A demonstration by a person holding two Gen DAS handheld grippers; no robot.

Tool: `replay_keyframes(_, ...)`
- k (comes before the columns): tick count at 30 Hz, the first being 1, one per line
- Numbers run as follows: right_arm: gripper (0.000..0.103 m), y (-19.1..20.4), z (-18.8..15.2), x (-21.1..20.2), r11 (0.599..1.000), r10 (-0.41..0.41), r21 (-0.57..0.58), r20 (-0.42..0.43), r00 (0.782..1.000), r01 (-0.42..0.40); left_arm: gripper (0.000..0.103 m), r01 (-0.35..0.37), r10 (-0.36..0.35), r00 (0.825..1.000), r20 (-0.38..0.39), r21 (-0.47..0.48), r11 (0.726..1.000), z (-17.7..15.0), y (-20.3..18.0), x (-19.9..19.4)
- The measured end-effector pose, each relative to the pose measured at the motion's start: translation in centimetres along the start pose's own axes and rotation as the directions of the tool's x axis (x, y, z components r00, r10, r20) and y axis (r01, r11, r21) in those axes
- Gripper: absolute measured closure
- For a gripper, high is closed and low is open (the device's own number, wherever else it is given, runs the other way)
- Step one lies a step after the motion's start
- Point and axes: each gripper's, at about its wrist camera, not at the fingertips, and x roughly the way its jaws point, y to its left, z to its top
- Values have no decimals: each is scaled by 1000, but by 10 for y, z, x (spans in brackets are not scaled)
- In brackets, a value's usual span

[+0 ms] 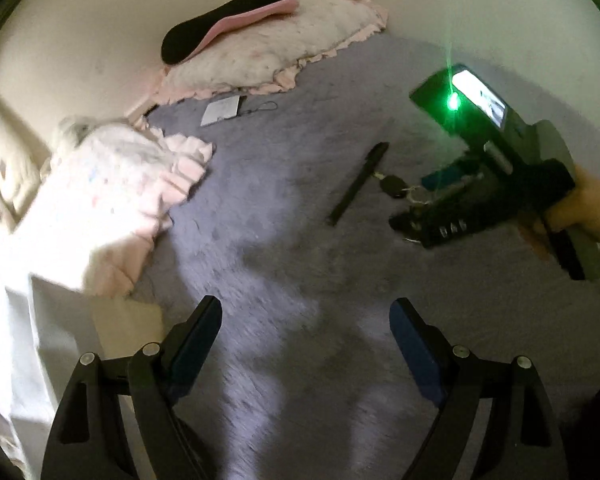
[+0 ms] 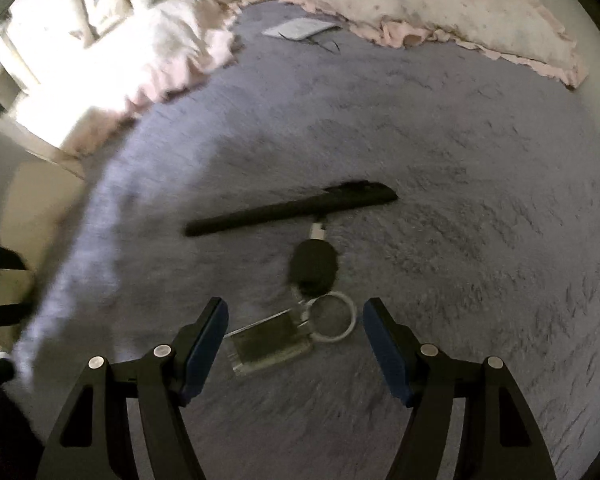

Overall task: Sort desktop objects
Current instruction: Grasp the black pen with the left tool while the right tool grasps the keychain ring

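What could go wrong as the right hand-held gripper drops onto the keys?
The key bunch lies as loose pieces: black fob, ring, clear tag. The open right hand-held gripper may pinch only the tag, leaving the rest dangling. The fob's key tip sits against the black pen, so lifting may drag it across the grey blanket.

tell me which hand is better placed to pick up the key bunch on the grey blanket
Right. Its tool hangs open directly over the black key with ring and clear tag. The left tool is open over bare grey fuzzy blanket, well short of them.
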Motion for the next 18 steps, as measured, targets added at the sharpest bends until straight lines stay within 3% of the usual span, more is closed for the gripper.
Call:
replay_keyframes(2,34,-2,-5,14,1000,0,15,-3,1000,0,17,-16,16,1000,1,44,999,9,-3,10)
replay_keyframes(5,61,2,-13,8,999,-24,-40,25,999,25,17,-14,14,1000,3,80,997,25,-4,29)
replay_keyframes(8,76,-23,-18,1,990,120,72,21,993,-121,17,31,-32,999,3,43,999,40,2,47)
replay_keyframes(9,77,-31,-20,0,982,160,99,29,987,-162,17,49,-49,999,4,22,999,44,5,52)
replay_keyframes(12,77,-50,-25,0,943,271,179,78,959,-281,19,69,-69,998,4,-18,997,50,10,67)
replay_keyframes(16,77,-72,-27,8,850,437,251,154,886,-463,19,45,-46,998,-43,-16,999,52,5,89)
replay_keyframes(18,76,-75,-26,10,844,467,218,152,871,-490,19,37,-37,997,-64,5,999,51,-2,97)
